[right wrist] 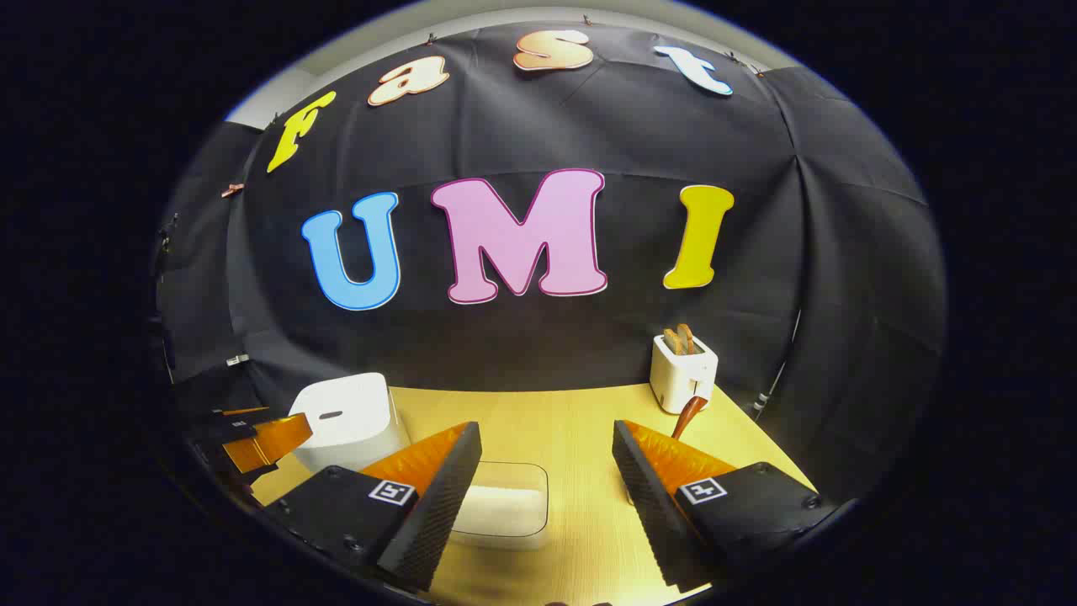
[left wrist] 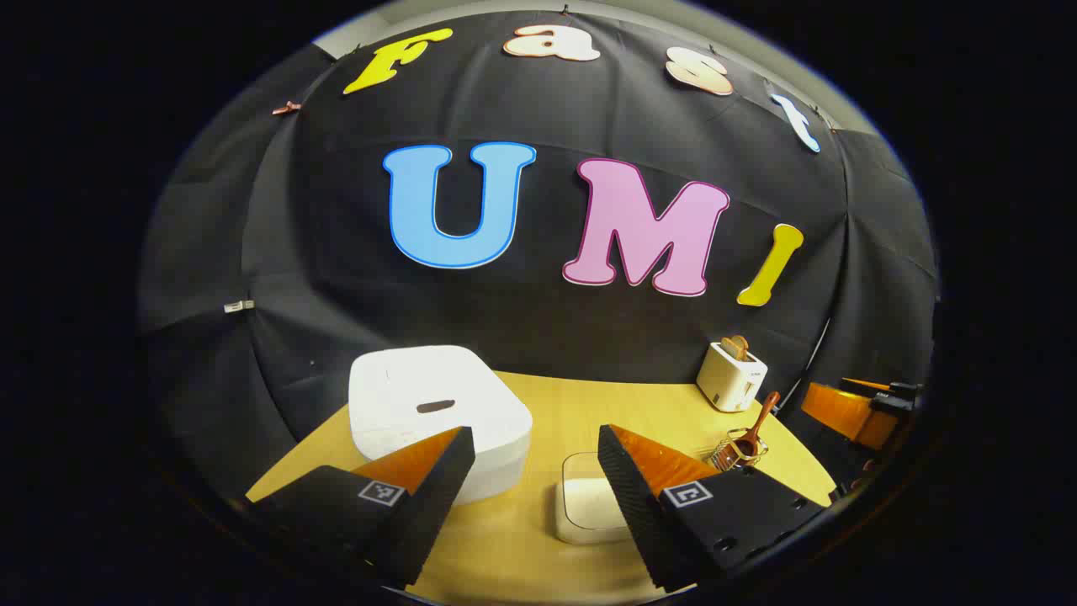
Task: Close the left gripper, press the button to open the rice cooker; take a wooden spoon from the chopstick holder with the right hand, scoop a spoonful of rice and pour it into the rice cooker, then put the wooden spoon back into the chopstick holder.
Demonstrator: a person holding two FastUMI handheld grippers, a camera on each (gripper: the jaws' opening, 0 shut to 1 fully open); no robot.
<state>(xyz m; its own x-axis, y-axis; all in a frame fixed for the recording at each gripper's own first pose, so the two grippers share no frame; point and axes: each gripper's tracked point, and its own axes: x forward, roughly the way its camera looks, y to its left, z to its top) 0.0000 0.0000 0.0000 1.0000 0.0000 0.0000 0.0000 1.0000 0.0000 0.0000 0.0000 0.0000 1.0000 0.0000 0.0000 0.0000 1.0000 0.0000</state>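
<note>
Left gripper [left wrist: 534, 488]: released, lower centre. Right gripper [right wrist: 547, 492]: released, lower centre. Rice cooker [left wrist: 437, 417]: lid down, left of centre on bench [left wrist: 580, 404]. Wooden spoon [left wrist: 755, 427]: in chopstick holder [left wrist: 739, 450], lower right.

Toaster [left wrist: 730, 376]: white, two-slot, standing upright at the far right of the table, close to the black cloth wall.
Toast [right wrist: 680, 339]: two brown slices standing up out of the toaster's slots.
Table [left wrist: 555, 404]: light yellow wood-grain top, lit brightly toward the near edge.
Booth wall [right wrist: 547, 109]: black cloth, creased, pinned along its top with small clips.
Cable [right wrist: 778, 370]: thin, light, hanging down the wall right of the toaster.
</note>
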